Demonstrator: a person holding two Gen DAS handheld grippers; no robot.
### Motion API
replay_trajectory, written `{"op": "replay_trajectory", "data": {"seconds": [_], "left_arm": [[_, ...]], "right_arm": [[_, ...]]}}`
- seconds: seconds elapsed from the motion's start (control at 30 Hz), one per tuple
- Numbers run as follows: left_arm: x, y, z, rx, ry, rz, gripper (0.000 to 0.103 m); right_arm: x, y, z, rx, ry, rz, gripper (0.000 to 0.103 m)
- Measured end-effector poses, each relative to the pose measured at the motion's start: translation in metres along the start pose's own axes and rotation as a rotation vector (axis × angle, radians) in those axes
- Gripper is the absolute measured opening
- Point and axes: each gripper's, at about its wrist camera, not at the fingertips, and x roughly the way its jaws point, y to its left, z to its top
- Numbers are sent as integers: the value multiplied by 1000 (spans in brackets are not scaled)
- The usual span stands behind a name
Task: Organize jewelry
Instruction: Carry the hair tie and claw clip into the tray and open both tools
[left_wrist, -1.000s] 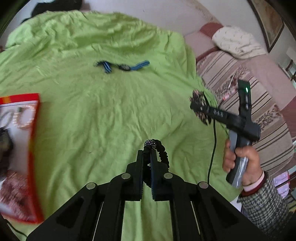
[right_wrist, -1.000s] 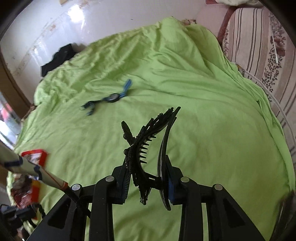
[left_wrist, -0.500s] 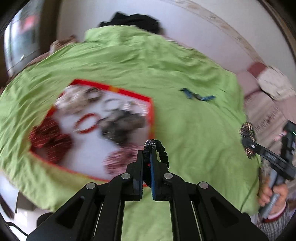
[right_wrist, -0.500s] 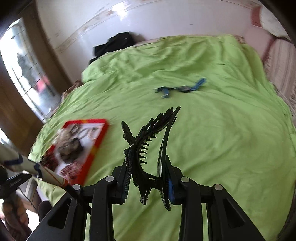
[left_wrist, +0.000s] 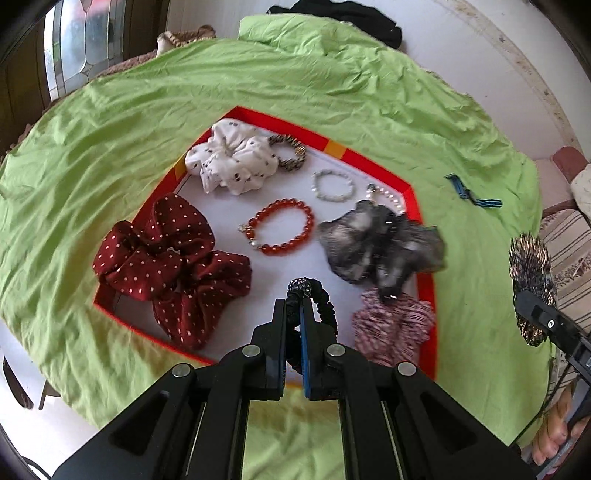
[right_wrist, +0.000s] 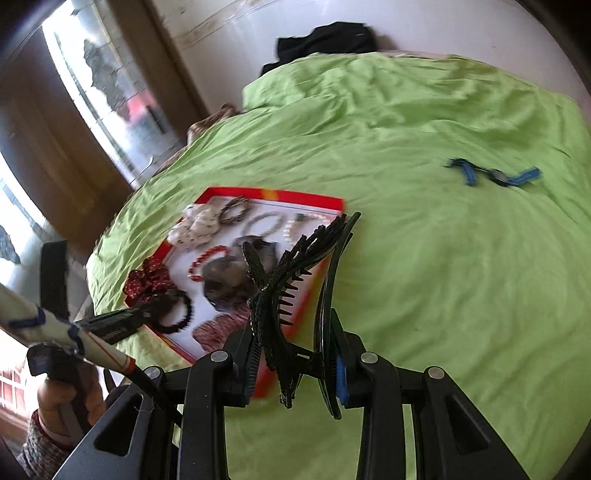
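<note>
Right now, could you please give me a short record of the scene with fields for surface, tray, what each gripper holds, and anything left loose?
surface: green sheet
tray: red-rimmed tray, white floor, on the sheet
tray contents: scrunchies, bead bracelets including a red bead bracelet
left gripper: jaws shut on a black hair tie, above the tray
right gripper: jaws shut on a black hair claw clip
loose: blue strap on the sheet, away from the tray

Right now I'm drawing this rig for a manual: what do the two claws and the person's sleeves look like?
Both are matte black. The left claw and right claw have flat fingers, one lined blue inside, on angular cut-out arms with silver rivets. In the right wrist view, a white bar with blue ties and an orange band crosses the left tool. The sleeve looks grey checked, its cuff reddish.
</note>
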Motion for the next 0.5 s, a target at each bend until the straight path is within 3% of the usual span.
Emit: {"op": "replay_trajectory", "data": {"seconds": [0.5], "left_arm": [[36,16,17,-5,30,18,6]], "right_arm": [[125,29,46,-4,134,-1,35]]}}
